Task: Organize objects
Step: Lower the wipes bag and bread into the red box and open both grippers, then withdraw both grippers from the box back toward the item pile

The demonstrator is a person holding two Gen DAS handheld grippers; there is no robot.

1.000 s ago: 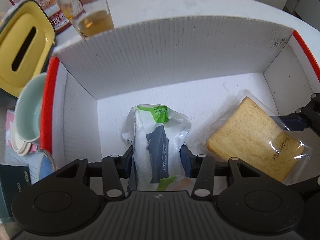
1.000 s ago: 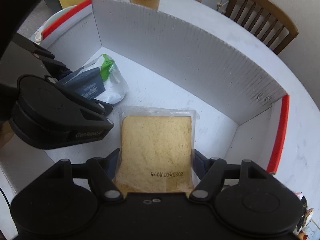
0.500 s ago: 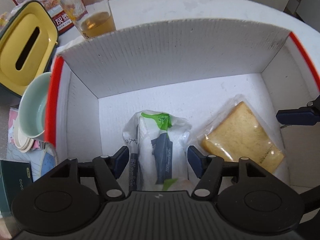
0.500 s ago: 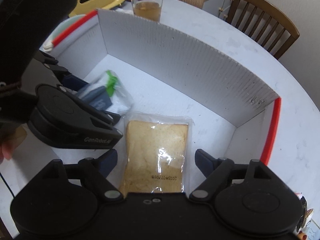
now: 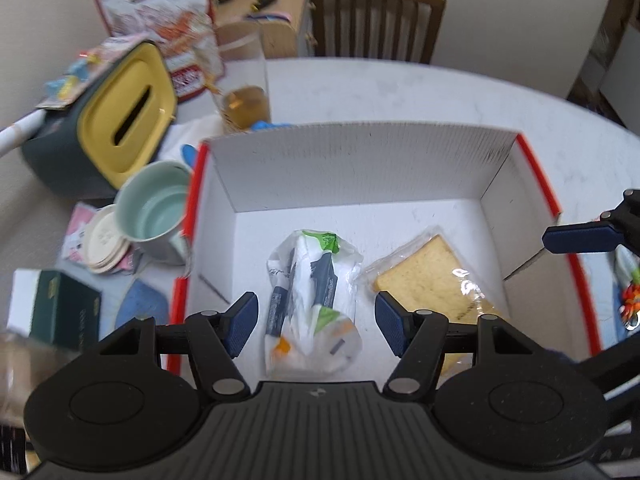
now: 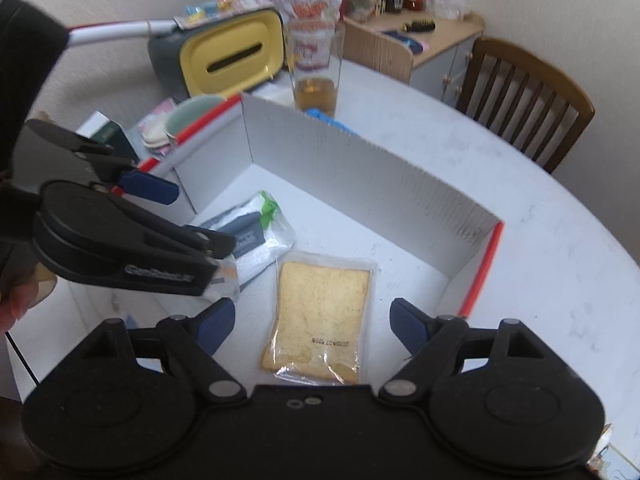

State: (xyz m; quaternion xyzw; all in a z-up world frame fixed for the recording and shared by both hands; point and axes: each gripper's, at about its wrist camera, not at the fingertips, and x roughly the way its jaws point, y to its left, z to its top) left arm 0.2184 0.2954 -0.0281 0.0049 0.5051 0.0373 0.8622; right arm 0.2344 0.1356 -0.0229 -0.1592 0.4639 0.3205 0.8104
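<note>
- Your left gripper [image 5: 314, 322] stands wide and empty above the white packet [image 5: 312, 304], which lies on the floor of the box [image 5: 360, 168]; drop back down carelessly and a pad could catch the loose film and drag the packet out of place
- At the left wall of the box, the green mug [image 5: 154, 210] sits just beside the red rim, with the tissue holder [image 5: 116, 120] behind it; a wide leftward swing of your hand could tip the mug or nudge the box
- The glass [image 5: 244, 92] with amber drink stands just behind the back wall, tall and narrow; a push on the box or a reach over that wall would likely spill it
- Your right gripper [image 6: 312, 326] also stands wide with nothing held, above the bagged bread slice [image 6: 320, 316] lying flat beside the packet; the two grippers are close together, so they could knock each other if you cross paths
- The worktop [image 6: 540, 248] is round, white and faintly scuffed, crowded on its left and bare on the right
- Beyond it you have a wooden chair [image 6: 524, 100], a low cabinet [image 6: 436, 44] and a pale wall
</note>
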